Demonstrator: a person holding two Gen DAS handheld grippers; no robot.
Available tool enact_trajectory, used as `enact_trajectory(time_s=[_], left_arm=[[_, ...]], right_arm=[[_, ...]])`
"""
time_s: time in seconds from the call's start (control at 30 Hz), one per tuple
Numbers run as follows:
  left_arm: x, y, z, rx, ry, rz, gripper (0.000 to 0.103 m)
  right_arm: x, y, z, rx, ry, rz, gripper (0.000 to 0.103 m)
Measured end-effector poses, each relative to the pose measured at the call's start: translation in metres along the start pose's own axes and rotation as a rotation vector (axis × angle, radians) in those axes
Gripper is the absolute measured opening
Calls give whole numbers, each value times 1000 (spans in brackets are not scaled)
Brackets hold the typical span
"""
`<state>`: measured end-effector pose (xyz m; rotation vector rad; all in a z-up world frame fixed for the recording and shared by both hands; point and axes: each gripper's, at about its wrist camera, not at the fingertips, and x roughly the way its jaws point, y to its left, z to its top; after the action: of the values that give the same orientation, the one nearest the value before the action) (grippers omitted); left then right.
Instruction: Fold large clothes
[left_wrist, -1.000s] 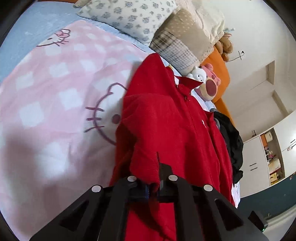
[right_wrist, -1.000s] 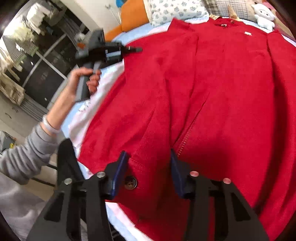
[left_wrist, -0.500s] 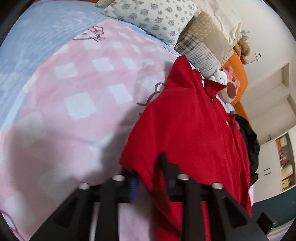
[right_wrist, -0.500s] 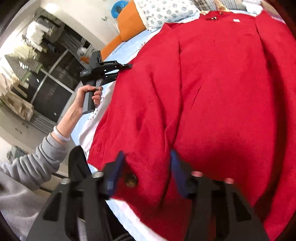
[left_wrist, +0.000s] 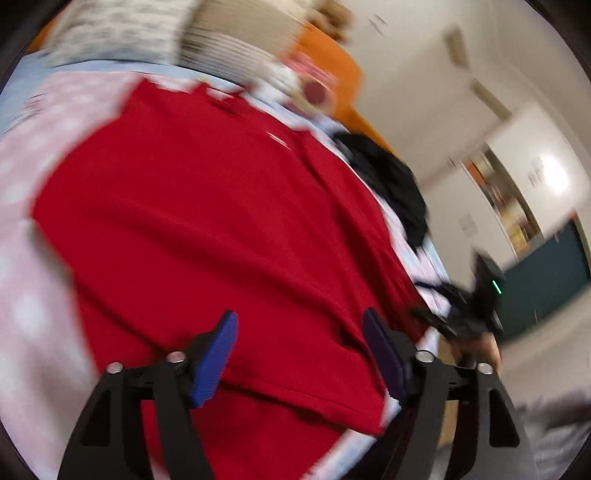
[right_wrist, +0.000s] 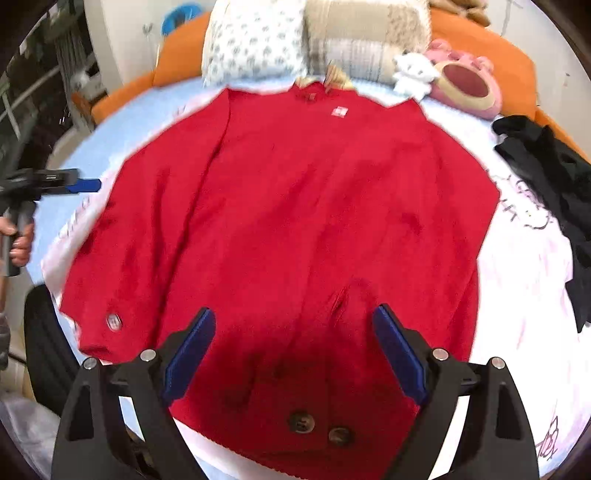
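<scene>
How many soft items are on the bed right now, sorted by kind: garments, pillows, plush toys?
Garments: 2, the red knit cardigan spread flat and the black crumpled garment at the bed's right edge.
Pillows: 2, the white floral-print pillow and the beige plaid pillow.
Plush toys: 2, the small white plush toy and the pink plush toy.
Total: 6.

Red cardigan: spread flat across the bed, filling the centre of the frame, collar toward the top, brown buttons at lower centre. Right tool: bottom of frame, blue pads wide apart above the hem, holding nothing. Left tool: left edge, hand-held, beside the cardigan's sleeve. Black garment: right edge. Pillows, white plush toy, pink plush: along the top.
</scene>
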<state>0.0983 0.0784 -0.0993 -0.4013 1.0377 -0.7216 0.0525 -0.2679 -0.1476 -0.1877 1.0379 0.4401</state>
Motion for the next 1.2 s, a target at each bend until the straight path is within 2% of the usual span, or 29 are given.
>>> enact_trajectory(time_s=[0.03, 0.07, 0.1, 0.13, 0.2, 0.23, 0.27, 0.3, 0.37, 0.47, 0.7, 0.83, 0.97, 1.03, 1.1, 1.13, 1.17, 1.2], left_arm=[[7, -16, -6, 41, 20, -10, 75], [17, -38, -13, 99, 49, -15, 76], [23, -51, -19, 132, 68, -17, 77], [31, -66, -25, 169, 92, -19, 77], [48, -91, -36, 247, 153, -38, 78], [56, -102, -41, 282, 177, -26, 78], [64, -110, -45, 311, 199, -6, 78], [72, -117, -48, 333, 225, 5, 78], [84, -122, -53, 346, 253, 14, 78], [96, -118, -51, 306, 260, 15, 81], [92, -110, -53, 241, 236, 8, 81], [95, -105, -53, 208, 239, -8, 81], [94, -100, -49, 158, 198, -74, 81], [100, -99, -45, 139, 185, -97, 81], [109, -99, -43, 132, 178, -108, 81], [112, -98, -43, 126, 177, -116, 81], [114, -98, -43, 119, 174, -123, 81], [112, -97, -43, 108, 164, -136, 81]], right_arm=[[5, 2, -2, -19, 21, -15, 80], [14, 4, -4, -36, 49, -33, 71], [20, 4, -6, -36, 67, -33, 57], [28, -3, -7, -25, 84, -27, 50], [33, -16, -13, 28, 87, 27, 40], [30, -20, -12, 57, 78, 55, 37], [26, -22, -13, 78, 66, 90, 28], [17, -25, -10, 112, 39, 159, 25], [1, -24, -6, 132, -13, 237, 24], [-3, -21, -4, 155, -45, 306, 24], [7, -24, -9, 207, -62, 340, 24], [6, -23, -6, 213, -67, 409, 24], [1, -26, -9, 260, -98, 484, 24], [9, -29, -10, 276, -79, 464, 24], [18, -27, -11, 264, -44, 404, 27], [17, -24, -12, 252, -34, 366, 34], [15, -21, -12, 232, -37, 328, 48], [10, -17, -11, 213, -51, 303, 58]])
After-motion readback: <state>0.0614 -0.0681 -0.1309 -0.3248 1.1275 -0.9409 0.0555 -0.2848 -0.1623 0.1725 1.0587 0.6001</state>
